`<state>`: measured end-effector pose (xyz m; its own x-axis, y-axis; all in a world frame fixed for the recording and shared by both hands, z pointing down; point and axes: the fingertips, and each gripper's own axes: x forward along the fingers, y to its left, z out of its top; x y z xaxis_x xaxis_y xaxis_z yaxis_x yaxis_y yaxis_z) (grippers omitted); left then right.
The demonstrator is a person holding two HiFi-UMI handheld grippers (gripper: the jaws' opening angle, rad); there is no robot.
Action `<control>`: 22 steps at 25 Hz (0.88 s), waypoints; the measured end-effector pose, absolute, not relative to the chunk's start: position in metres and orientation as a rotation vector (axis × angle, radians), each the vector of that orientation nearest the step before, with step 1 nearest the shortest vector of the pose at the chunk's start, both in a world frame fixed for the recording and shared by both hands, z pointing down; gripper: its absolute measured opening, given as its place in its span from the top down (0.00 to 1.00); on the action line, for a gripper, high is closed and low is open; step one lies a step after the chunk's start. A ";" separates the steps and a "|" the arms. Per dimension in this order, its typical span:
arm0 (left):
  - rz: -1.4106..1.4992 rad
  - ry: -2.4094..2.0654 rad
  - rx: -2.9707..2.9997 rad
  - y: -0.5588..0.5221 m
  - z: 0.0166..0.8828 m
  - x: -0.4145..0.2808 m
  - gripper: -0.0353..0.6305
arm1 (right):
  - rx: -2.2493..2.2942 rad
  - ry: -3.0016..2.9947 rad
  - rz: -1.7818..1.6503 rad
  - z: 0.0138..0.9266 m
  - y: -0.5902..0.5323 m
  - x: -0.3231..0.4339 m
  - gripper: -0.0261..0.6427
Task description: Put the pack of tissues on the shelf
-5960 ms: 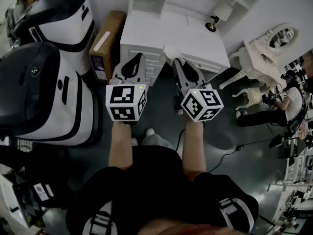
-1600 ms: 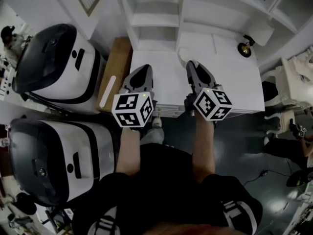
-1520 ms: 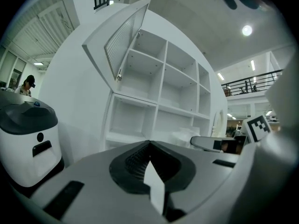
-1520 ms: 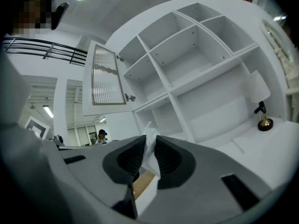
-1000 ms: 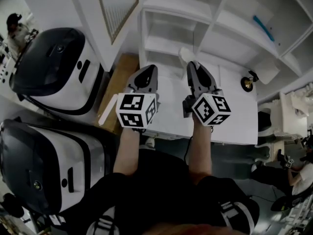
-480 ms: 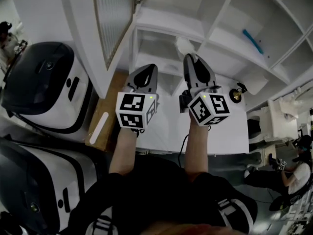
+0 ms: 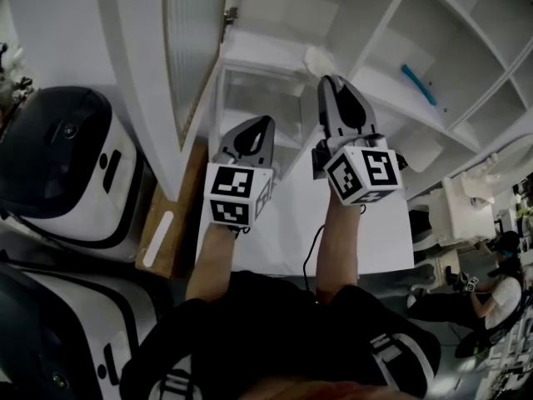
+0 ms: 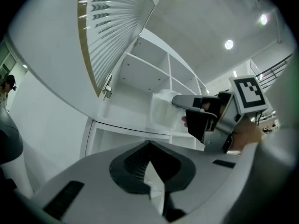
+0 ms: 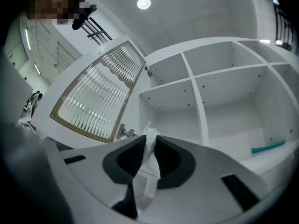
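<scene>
The pack of tissues (image 7: 316, 59), white and crumpled, is pinched in my right gripper (image 7: 327, 83), which is shut on it and raised in front of the white shelf unit (image 7: 375, 32). In the right gripper view the pack (image 9: 151, 148) sticks up between the jaws (image 9: 147, 141), with the open shelf compartments (image 9: 219, 92) ahead. My left gripper (image 7: 254, 132) hangs lower and to the left, shut with nothing in it. From the left gripper view (image 8: 149, 143) I see the right gripper (image 8: 180, 101) holding the pack (image 8: 163, 112) near a shelf board.
An open cabinet door with ribbed glass (image 7: 191, 48) stands left of the shelf, its hinge (image 9: 125, 133) close to the pack. A teal object (image 7: 416, 83) lies in a right compartment. Below are a white desk (image 7: 358, 232), a cardboard box (image 7: 166, 223) and two big black-and-white machines (image 7: 67, 165).
Both grippers have risen from over the desk toward the shelf. The right one, still holding the pack, now reaches higher than the left, up against the shelf compartments.
</scene>
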<state>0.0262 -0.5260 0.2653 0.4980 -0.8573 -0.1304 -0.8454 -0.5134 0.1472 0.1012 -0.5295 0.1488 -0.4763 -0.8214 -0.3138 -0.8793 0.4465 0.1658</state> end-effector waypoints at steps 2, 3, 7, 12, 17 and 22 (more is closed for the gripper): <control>-0.298 -1.516 2.660 -0.532 0.265 0.024 0.93 | -1.523 2.523 0.517 0.145 -0.541 0.098 0.86; -0.301 -1.518 2.656 -0.535 0.265 0.022 0.93 | -1.540 2.535 0.551 0.144 -0.547 0.096 0.86; -0.305 -1.527 2.653 -0.548 0.265 0.017 0.93 | -1.613 2.595 0.671 0.149 -0.571 0.085 0.86; -0.313 -1.536 2.661 -0.561 0.261 0.015 0.93 | -1.646 2.687 0.707 0.164 -0.597 0.072 0.86; -0.300 -1.532 2.648 -0.573 0.267 0.014 0.93 | -1.688 2.742 0.729 0.178 -0.619 0.065 0.86; -0.289 -1.531 2.626 -0.581 0.275 0.012 0.93 | -1.698 2.791 0.740 0.190 -0.635 0.056 0.84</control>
